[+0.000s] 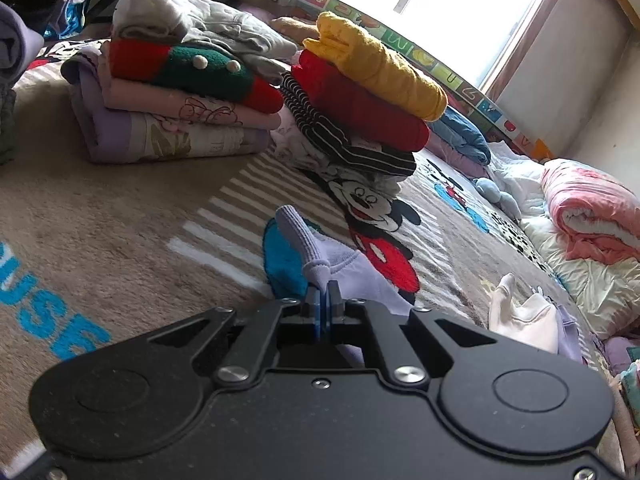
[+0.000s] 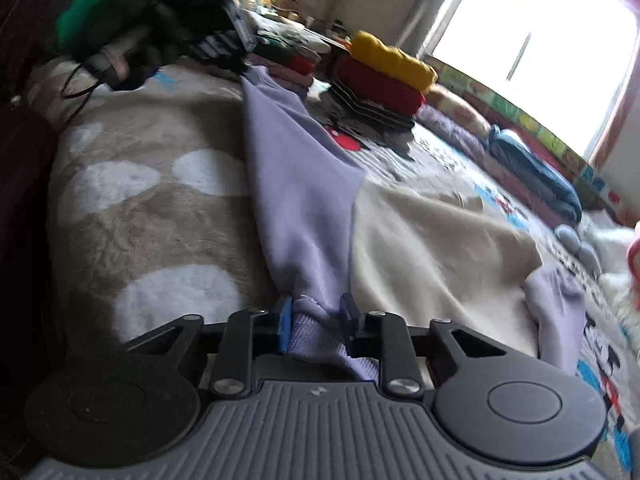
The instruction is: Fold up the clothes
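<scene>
- Beige plush Mickey Mouse blanket (image 1: 120,216) covers the whole work surface, printed with white stripes, blue letters and a Mickey figure (image 1: 376,220); in the right wrist view the same blanket (image 2: 160,216) shows white blotches.
- Pink rolled quilt (image 1: 588,208) lies at the far right on pale bedding, near a window.
- Two stacks of folded clothes stand on the blanket, just beside each other. The left stack (image 1: 172,120) has lilac and pale pink pieces at the bottom, a red-and-green fleece with two white pompoms above, and a grey garment on top.
- The right stack (image 1: 360,120) has a black-and-white striped piece low down, a red one over it and a yellow knit on top; it also appears in the right wrist view (image 2: 380,80).
- Lavender garment (image 2: 296,184), the piece being folded, is lifted off the blanket and stretched between the two grippers; a loose part of it droops onto the blanket at the right.
- A cream cloth (image 2: 432,232) lies flat under and beside it.
- Right gripper (image 2: 316,316) is clamped on the garment's ribbed edge, cloth bunched between the fingers.
- Left gripper (image 1: 324,296) is pinched together on a thin fold of the same lavender garment (image 1: 348,272), whose cuff sticks up ahead of the fingertips.
- A small white garment (image 1: 520,316) lies crumpled to the right.
</scene>
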A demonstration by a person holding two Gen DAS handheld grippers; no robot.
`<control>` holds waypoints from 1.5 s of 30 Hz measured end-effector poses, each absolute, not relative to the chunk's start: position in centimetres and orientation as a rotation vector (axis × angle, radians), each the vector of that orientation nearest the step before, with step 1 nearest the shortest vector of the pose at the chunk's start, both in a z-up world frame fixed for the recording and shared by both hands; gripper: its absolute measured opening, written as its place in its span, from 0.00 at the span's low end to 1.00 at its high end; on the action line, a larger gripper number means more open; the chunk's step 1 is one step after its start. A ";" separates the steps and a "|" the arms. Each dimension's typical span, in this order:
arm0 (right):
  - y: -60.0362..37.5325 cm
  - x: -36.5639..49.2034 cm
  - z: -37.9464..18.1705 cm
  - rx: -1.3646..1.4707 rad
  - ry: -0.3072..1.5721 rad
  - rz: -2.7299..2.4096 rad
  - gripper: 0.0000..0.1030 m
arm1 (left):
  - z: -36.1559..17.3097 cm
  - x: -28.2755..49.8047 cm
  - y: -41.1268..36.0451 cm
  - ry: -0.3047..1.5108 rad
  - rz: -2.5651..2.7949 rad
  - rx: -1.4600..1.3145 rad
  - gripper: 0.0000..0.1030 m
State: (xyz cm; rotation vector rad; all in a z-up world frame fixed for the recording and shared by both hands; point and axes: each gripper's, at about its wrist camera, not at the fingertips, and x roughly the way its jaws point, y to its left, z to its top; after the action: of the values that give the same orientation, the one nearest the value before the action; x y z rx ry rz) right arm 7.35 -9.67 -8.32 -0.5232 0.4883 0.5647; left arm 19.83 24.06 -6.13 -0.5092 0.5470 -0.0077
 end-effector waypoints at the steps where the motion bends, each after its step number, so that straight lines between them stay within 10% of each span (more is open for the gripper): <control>1: -9.5 7.7 -8.4 -0.512 0.503 0.579 0.14 | -6.1 19.8 24.2 0.544 -0.006 -0.511 0.00; 25: -5.8 7.1 -7.2 -0.419 0.612 0.776 0.12 | -8.8 17.1 29.0 0.548 0.071 -0.584 0.00; 31: -5.8 6.6 -6.7 -0.417 0.604 0.762 0.13 | -9.2 17.2 30.9 0.539 0.098 -0.687 0.30; 45: -4.6 7.6 -7.8 -0.352 0.581 0.740 0.37 | -5.9 22.1 30.4 0.588 0.136 -0.450 0.42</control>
State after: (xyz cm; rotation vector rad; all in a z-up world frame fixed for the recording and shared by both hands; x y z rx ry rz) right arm 7.57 -4.55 -7.78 -0.3516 0.5806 0.7397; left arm 22.06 30.35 -5.85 -0.4499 0.5882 0.1356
